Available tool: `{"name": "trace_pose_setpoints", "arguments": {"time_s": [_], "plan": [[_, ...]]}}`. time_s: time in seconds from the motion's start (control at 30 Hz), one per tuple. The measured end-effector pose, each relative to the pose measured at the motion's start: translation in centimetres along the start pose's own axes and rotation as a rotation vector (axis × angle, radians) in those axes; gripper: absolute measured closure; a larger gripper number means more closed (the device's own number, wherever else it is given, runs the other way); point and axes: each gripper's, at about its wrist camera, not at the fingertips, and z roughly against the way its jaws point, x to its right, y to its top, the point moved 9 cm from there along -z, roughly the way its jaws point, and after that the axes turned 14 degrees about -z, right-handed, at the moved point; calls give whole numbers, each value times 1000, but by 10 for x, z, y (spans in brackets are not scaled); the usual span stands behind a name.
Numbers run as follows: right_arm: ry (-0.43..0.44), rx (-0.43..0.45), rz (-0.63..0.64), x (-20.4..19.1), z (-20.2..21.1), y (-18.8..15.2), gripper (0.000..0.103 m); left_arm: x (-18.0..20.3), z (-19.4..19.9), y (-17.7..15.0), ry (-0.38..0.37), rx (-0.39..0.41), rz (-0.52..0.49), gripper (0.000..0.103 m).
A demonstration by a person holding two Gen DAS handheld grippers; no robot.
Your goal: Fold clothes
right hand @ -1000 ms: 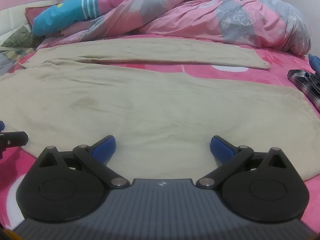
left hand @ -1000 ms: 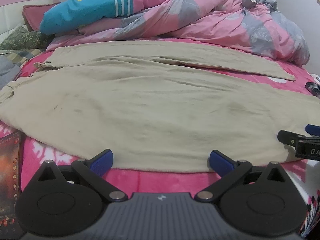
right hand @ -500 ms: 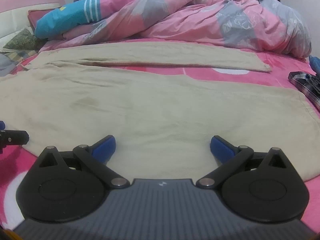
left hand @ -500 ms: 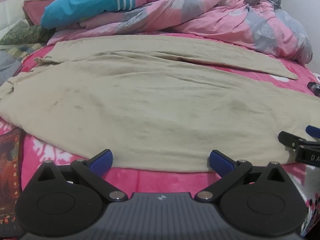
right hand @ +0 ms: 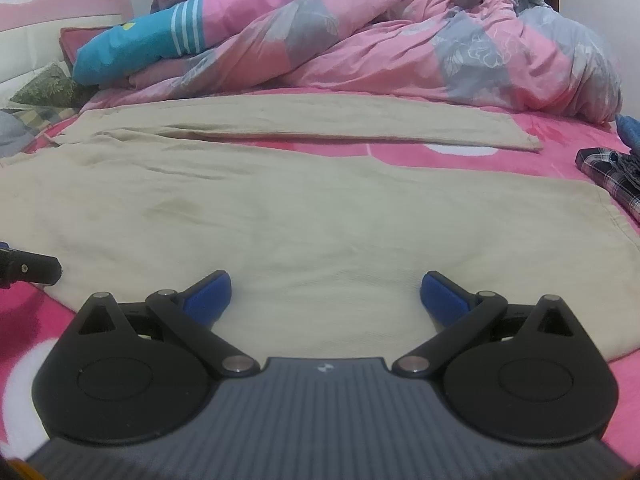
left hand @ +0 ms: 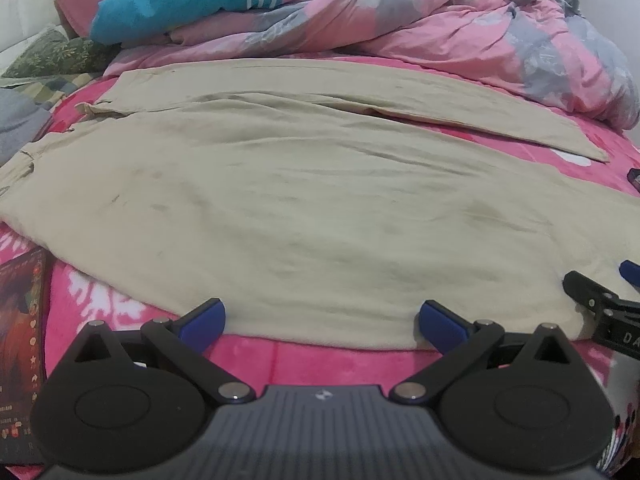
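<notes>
Beige trousers (left hand: 304, 200) lie flat across a pink bedsheet (left hand: 320, 360), waist toward 9 o'clock, legs toward 3 o'clock. Far leg (right hand: 304, 120) runs straight along the back; near leg fills the centre of both views. A strip of sheet shows between the two legs on the right-hand side. Faint dark marks on the near leg fabric.

Left gripper (left hand: 320, 320): fingers wide apart, nothing between them. Blue pads (left hand: 202, 318) sit at the near hem of the trousers, approx. on the edge line; contact w/ fabric cannot be confirmed.

Right gripper (right hand: 326, 296): fingers wide apart, empty. Pads (right hand: 444, 298) are over the near leg fabric, further in from the edge than the left unit. In the left wrist view, its tip shows at 3 o'clock, at the trouser edge; in the right wrist view, the left unit's tip shows at 9 o'clock.

Background, 12 o'clock: crumpled pink-and-grey quilt (right hand: 400, 40), w/ a teal striped pillow (left hand: 176, 4) at approx. 11 o'clock. A plaid cloth (right hand: 608, 172) lies at 3 o'clock in the right wrist view, apart from the trousers. A dark printed booklet (left hand: 22, 320) lies at 8 o'clock in the left wrist view, just beside the trouser edge.
</notes>
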Motion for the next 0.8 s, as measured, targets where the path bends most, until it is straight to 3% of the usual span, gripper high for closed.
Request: {"name": "trace_pose_setpoints", "arguments": {"time_s": [0.57, 0.8], "plan": [[-20, 8, 6, -4, 3, -3, 1, 1, 0, 0, 14, 3, 25, 0], [-18, 3, 11, -7, 34, -18, 1, 1, 0, 0, 12, -2, 17, 0]]}}
